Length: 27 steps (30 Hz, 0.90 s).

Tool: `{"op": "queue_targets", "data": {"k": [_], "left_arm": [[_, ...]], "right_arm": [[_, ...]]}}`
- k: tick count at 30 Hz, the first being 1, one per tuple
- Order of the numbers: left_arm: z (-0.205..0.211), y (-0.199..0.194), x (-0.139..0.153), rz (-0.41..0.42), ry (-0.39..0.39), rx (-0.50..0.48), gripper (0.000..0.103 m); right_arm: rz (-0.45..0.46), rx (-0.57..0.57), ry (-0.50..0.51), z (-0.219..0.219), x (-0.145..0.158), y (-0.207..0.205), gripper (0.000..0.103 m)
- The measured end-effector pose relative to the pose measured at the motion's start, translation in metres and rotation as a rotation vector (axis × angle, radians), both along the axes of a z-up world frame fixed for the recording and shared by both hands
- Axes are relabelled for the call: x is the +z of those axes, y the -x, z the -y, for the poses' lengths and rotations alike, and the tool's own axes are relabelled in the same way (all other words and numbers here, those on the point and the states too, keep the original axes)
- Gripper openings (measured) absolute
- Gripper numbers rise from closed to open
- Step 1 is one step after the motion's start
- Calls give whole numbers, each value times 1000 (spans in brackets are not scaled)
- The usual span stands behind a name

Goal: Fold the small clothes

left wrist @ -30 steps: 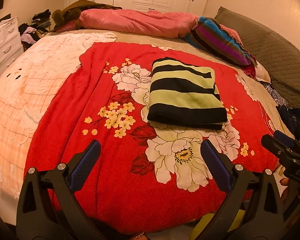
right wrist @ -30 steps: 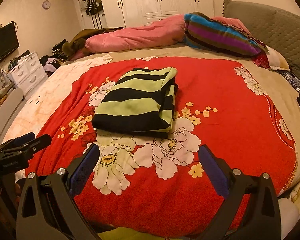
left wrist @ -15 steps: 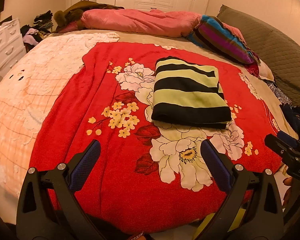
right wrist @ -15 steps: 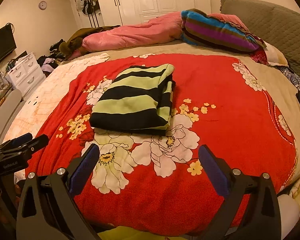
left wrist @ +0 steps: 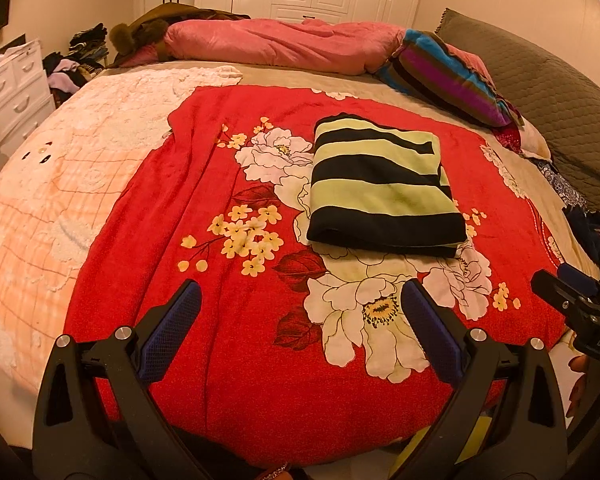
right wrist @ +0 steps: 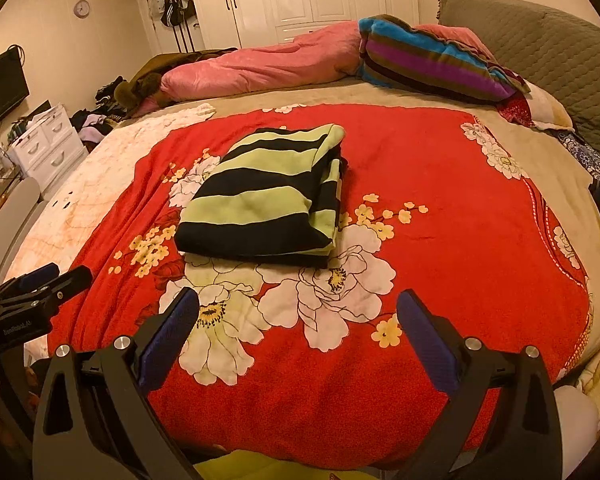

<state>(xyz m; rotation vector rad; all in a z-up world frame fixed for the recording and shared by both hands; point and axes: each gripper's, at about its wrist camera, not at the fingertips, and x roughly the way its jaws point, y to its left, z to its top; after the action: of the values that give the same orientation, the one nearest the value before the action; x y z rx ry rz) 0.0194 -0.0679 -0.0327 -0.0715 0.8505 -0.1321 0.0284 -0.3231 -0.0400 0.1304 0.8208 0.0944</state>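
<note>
While my left gripper (left wrist: 300, 320) hangs over the near edge of the bed, its blue-padded fingers (left wrist: 172, 320) are spread wide with nothing between them. The left wrist view shows the folded green-and-black striped knit garment (left wrist: 384, 192) lying flat on the red floral plush blanket (left wrist: 220, 360), ahead of me and slightly to the right, well apart from both fingers. Its near edge is a thick, even black band; the stack looks square. My right gripper (left wrist: 580, 316) enters at the right margin of this view.

In the right wrist view, my right gripper (right wrist: 298, 320) is likewise released and empty. The garment (right wrist: 260, 200) sits ahead and left, its layered open edges facing right. The left gripper (right wrist: 36, 292) shows at the left margin.

Judgement: the fold appears complete. To finish well, I would keep both pairs of fingers clear of the stack, and press only lightly on top if the right-hand layers spring apart.
</note>
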Motion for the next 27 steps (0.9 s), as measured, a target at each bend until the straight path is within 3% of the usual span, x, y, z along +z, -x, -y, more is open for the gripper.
{"op": "queue_targets", "data": {"k": [27], "left_arm": [[-4, 0, 0, -5, -20, 13, 94]], "right_arm": [[-7, -7, 3, 1, -1, 3, 99]]}}
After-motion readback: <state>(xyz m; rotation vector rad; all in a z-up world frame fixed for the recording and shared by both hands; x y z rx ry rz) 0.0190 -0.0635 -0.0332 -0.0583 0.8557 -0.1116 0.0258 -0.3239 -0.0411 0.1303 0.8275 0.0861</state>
